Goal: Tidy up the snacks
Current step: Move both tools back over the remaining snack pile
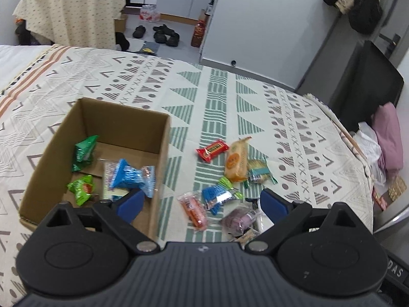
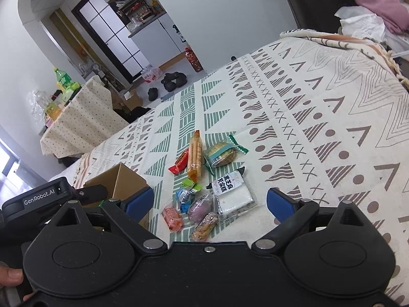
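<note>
A cardboard box [image 1: 158, 138] stands on the patterned cloth and holds two green packets [image 1: 83, 151], a blue packet [image 1: 133, 176] and a white one. Right of it lie loose snacks: a red bar [image 1: 212, 149], an orange bar [image 1: 236, 161], a green-ended biscuit [image 1: 258, 172], a blue candy [image 1: 217, 195], a pink packet [image 1: 194, 211] and a purple one [image 1: 239, 220]. My left gripper [image 1: 203, 203] is open and empty, above the box edge and the pile. My right gripper [image 2: 211, 202] is open and empty, just before the same pile, with a white sesame packet [image 2: 234, 194] between its fingers.
The box [image 2: 120, 181] sits left in the right wrist view, with the left gripper body [image 2: 41, 199] beside it. The cloth [image 2: 319, 117] stretches to the right. A dotted-cloth table [image 1: 74, 10] with bottles stands beyond the bed. Shoes [image 1: 166, 34] lie on the floor. Pink bedding [image 1: 388, 133] lies at right.
</note>
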{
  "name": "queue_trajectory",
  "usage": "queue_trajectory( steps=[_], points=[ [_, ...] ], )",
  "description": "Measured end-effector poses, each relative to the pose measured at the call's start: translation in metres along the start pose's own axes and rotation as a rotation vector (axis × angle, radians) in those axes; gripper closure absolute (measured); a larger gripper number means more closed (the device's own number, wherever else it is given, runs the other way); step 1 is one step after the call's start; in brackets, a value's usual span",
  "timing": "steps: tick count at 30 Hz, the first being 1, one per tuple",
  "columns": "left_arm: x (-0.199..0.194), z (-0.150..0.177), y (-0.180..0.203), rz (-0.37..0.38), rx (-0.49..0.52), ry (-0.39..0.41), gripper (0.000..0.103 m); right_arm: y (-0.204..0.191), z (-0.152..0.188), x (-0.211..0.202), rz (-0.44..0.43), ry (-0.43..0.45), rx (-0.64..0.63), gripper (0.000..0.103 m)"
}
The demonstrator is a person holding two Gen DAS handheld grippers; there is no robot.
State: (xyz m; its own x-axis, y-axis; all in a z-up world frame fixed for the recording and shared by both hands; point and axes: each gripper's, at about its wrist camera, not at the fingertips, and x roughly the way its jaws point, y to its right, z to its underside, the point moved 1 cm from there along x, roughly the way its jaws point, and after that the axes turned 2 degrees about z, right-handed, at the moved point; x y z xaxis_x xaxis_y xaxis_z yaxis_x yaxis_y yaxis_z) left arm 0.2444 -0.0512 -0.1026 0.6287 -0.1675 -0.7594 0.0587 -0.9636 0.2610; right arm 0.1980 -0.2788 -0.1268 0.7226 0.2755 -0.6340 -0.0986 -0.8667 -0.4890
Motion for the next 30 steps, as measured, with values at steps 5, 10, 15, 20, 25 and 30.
queue_trajectory(
  steps=[5, 10, 15, 20, 25, 30],
  points=[
    [0.015, 0.006, 0.013, 0.017, 0.013, -0.040, 0.008, 0.019, 0.003, 0.009, -0.019, -0.022, 0.042, 0.021],
    [0.031, 0.010, 0.024, 0.004, 0.038, -0.075, 0.013, 0.032, 0.008, 0.018, -0.022, -0.034, 0.077, 0.029],
    [0.050, 0.013, 0.038, 0.009, 0.073, -0.111, 0.020, 0.037, 0.008, 0.033, -0.017, -0.047, 0.080, 0.030],
    [0.075, 0.018, 0.040, 0.011, 0.044, -0.171, 0.036, 0.041, 0.009, 0.046, -0.017, -0.071, 0.080, 0.034],
    [0.094, 0.020, 0.043, -0.004, 0.047, -0.203, 0.039, 0.049, 0.009, 0.058, -0.009, -0.095, 0.099, 0.039],
    [0.112, 0.021, 0.049, -0.010, 0.054, -0.226, 0.039, 0.053, 0.007, 0.070, -0.013, -0.107, 0.101, 0.041]
  ],
)
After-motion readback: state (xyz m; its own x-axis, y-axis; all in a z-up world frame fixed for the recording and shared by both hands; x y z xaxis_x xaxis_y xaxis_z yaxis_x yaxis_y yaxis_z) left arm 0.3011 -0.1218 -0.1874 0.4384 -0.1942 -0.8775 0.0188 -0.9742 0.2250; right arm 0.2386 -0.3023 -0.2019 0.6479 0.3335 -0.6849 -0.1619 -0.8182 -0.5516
